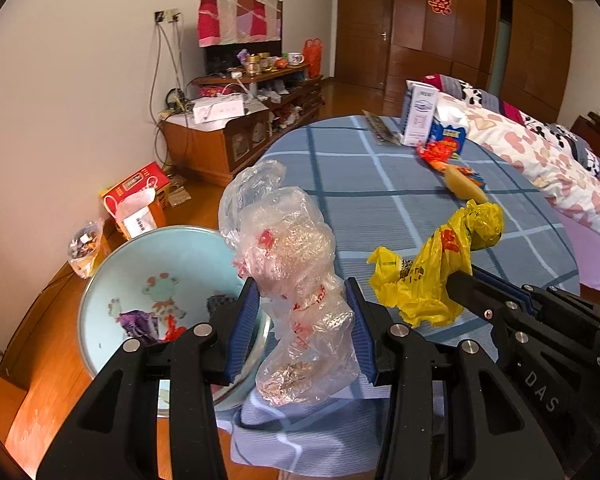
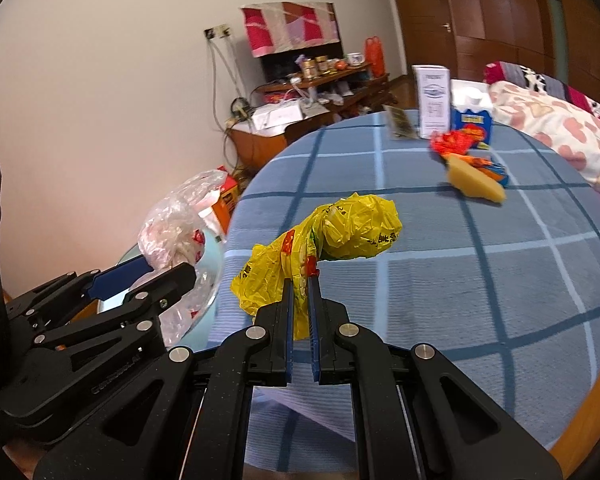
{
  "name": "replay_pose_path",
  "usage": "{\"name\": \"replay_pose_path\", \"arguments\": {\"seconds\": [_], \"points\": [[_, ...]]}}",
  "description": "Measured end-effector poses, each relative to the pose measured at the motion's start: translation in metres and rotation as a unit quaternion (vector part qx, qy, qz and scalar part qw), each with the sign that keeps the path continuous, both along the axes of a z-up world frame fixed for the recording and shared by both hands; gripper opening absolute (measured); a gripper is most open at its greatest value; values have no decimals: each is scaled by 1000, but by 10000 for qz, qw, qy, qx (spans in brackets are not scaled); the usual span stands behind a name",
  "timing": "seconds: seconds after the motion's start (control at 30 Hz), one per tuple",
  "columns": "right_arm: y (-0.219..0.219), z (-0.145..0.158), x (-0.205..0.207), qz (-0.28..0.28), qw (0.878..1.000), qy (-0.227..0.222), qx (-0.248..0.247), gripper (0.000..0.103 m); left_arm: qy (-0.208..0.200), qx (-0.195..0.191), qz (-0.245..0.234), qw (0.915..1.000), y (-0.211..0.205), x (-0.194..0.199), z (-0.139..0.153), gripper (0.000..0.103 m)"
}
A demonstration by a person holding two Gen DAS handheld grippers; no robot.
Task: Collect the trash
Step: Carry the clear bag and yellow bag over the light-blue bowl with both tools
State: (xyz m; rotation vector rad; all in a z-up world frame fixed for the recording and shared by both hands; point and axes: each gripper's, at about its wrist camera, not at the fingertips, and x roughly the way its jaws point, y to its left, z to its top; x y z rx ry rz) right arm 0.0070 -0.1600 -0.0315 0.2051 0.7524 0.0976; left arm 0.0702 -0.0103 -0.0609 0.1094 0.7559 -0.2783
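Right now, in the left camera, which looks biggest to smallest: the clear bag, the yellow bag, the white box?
1. clear bag, though it is nearest the camera.
2. yellow bag.
3. white box, far back on the table, so maybe not truly smallest.

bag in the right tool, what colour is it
Yellow bag with red and dark print, clearest in the right wrist view.

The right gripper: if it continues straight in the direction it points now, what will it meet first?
Probably the blue checked tablecloth just beyond the yellow bag that the right gripper holds. The yellow wedge lies farther away, to the right; depth is uncertain.
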Motion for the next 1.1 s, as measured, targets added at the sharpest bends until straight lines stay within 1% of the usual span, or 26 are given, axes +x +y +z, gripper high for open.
{"name": "replay_pose_path", "arguments": {"seconds": [0.5,0.8,1.1], "points": [[54,-4,25,605,9981,17,-128,8,-26,51,709,9975,63,12,-3,43],[82,-8,39,908,9957,54,-156,8,-8,54,1013,9948,88,20,-6,43],[103,-18,55,1133,9932,144,-207,8,127,73,1317,9912,108,31,-20,43]]}}
